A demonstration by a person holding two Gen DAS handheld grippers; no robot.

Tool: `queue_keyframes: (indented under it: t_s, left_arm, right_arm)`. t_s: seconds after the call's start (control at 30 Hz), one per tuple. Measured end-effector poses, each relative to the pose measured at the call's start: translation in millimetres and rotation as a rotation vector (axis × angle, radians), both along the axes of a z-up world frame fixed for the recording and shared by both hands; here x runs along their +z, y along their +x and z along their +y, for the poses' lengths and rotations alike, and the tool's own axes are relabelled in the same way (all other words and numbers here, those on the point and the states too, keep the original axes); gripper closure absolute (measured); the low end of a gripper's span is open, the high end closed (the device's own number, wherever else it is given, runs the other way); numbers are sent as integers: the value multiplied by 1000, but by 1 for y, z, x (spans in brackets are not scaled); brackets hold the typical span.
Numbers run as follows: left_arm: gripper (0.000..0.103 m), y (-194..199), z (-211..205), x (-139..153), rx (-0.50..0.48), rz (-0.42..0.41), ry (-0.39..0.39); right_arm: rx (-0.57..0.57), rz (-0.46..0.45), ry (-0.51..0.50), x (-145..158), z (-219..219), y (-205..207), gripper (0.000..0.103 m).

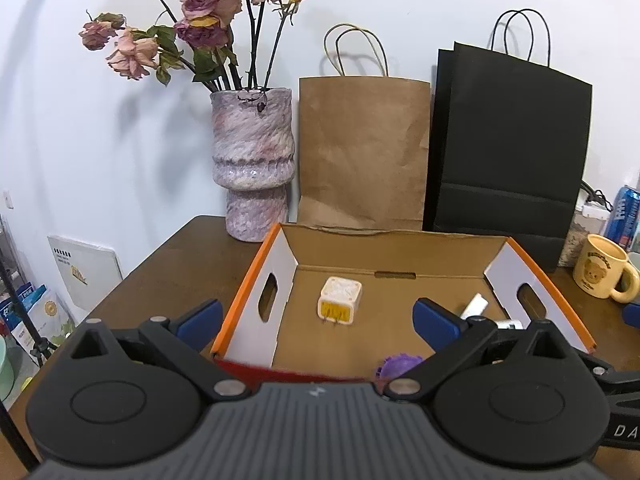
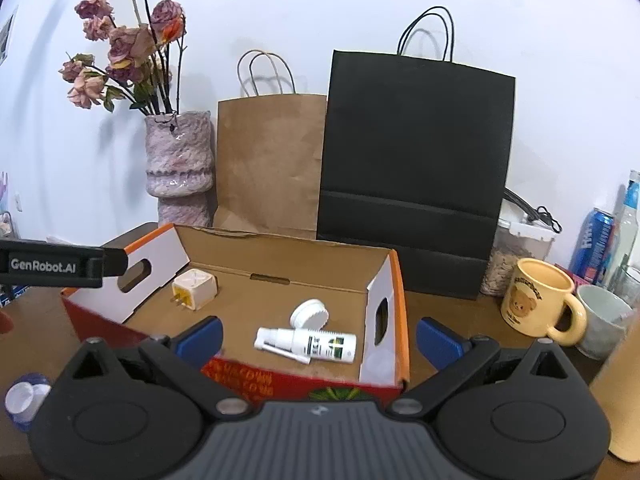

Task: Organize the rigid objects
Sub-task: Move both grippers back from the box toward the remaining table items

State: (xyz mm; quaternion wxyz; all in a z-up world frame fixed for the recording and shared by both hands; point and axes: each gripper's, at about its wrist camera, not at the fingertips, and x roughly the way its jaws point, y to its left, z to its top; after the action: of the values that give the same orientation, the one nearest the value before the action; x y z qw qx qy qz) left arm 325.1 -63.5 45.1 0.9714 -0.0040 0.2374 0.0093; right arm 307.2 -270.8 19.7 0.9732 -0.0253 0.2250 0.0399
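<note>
Left wrist view: the left tool is spread wide with nothing between its blue pads. It hangs at the near edge of the open cardboard box, which stands on the brown tabletop. Inside, a white and yellow plug adapter sits left of centre on the box floor. A purple item lies at the near wall, partly hidden by the tool. A marbled vase of dried roses, a brown paper bag and a black paper bag stand behind the box.

Right wrist view: the right tool is likewise spread, holding nothing, its right pad outside the box's right wall. On the box floor lie a white spray bottle on its side and a white round cap just behind it, well apart from the adapter in the far left corner. A yellow bear mug stands on the tabletop to the right of the box.
</note>
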Motion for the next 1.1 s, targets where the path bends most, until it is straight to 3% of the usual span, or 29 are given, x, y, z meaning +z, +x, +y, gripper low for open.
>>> queue_keyframes:
  t_s: [0.67, 1.1]
  left_arm:
    - [0, -94, 12, 5, -29, -3, 6]
    - [0, -133, 20, -4, -39, 16, 25]
  right_arm:
    - [-3, 6, -9, -1, 7, -92, 0]
    - [8, 29, -13, -11, 12, -131, 0]
